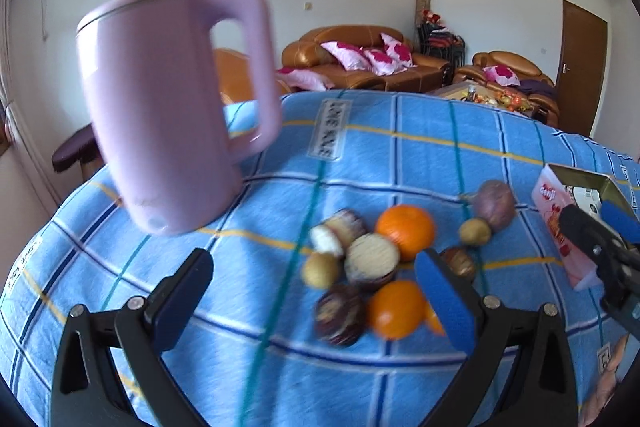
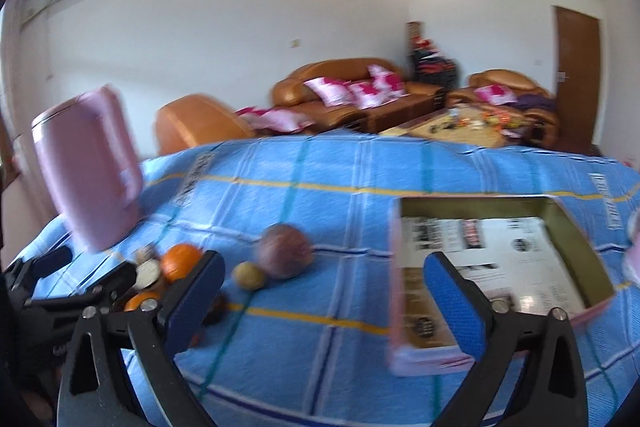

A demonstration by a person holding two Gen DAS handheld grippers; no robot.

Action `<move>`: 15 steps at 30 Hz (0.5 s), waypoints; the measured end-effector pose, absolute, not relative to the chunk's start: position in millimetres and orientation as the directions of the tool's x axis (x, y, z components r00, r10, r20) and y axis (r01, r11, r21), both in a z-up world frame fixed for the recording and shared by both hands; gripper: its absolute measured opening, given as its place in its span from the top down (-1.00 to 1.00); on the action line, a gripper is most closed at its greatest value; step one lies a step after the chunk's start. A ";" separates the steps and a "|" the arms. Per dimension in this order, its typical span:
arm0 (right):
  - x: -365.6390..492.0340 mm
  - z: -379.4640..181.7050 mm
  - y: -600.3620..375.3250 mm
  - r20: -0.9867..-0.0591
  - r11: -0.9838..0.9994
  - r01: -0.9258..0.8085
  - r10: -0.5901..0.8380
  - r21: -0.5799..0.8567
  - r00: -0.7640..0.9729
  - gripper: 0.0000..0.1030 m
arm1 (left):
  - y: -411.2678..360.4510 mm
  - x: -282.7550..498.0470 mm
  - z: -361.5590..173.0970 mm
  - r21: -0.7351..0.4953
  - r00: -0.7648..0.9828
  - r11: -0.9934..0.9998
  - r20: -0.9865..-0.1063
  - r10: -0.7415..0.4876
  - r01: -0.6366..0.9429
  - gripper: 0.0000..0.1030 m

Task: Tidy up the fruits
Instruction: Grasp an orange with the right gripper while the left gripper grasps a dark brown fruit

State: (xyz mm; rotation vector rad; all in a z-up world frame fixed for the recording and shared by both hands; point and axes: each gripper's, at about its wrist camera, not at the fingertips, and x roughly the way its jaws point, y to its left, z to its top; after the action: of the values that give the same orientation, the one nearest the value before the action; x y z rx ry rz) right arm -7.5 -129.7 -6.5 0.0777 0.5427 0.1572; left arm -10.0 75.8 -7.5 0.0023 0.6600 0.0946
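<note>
Left wrist view: fruit pile (image 1: 372, 267) clustered on the table's blue checked cloth (image 1: 400, 155), between pink mug (image 1: 160, 115) and open pink box (image 2: 492, 267), the likely destination. Left gripper (image 1: 314, 291) and right gripper (image 2: 324, 291) hover, jaws spread wide, empty.

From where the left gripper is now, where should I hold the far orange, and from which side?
Take the far orange across its round middle, coming from above. A cut fruit touches its near left side, so a low approach is blocked; the top is free. The left gripper is open.
</note>
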 end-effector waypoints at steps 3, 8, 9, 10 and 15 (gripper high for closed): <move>-1.7 -14.5 -117.8 -0.561 0.960 -0.227 0.279 0.163 0.779 -0.05 | 92.6 -18.1 -10.1 0.049 0.773 0.996 -0.629 0.084 -0.069 -1.00; 2.2 -27.7 -97.8 -0.609 0.872 -0.379 0.488 0.309 0.626 -0.05 | 116.3 -30.4 -18.3 0.066 0.746 0.997 -0.662 0.077 -0.044 -0.99; 0.5 -28.2 -91.3 -0.611 0.862 -0.400 0.504 0.311 0.610 -0.05 | 119.7 -32.0 -20.0 0.060 0.741 0.998 -0.668 0.068 -0.037 -0.98; 0.2 -31.2 -82.5 -0.622 0.855 -0.424 0.512 0.299 0.593 -0.05 | 122.1 -32.5 -21.8 0.051 0.737 0.998 -0.674 0.056 -0.030 -0.98; 0.9 -45.1 -56.2 -0.680 0.846 -0.455 0.507 0.276 0.530 -0.05 | 119.3 -34.5 -27.0 0.059 0.725 0.998 -0.688 0.021 0.027 -0.85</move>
State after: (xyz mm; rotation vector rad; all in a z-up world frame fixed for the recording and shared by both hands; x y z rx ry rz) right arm 0.9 -56.2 -45.1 0.0678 0.8330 0.5748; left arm -34.5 119.3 -27.0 0.0664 0.7597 -0.0034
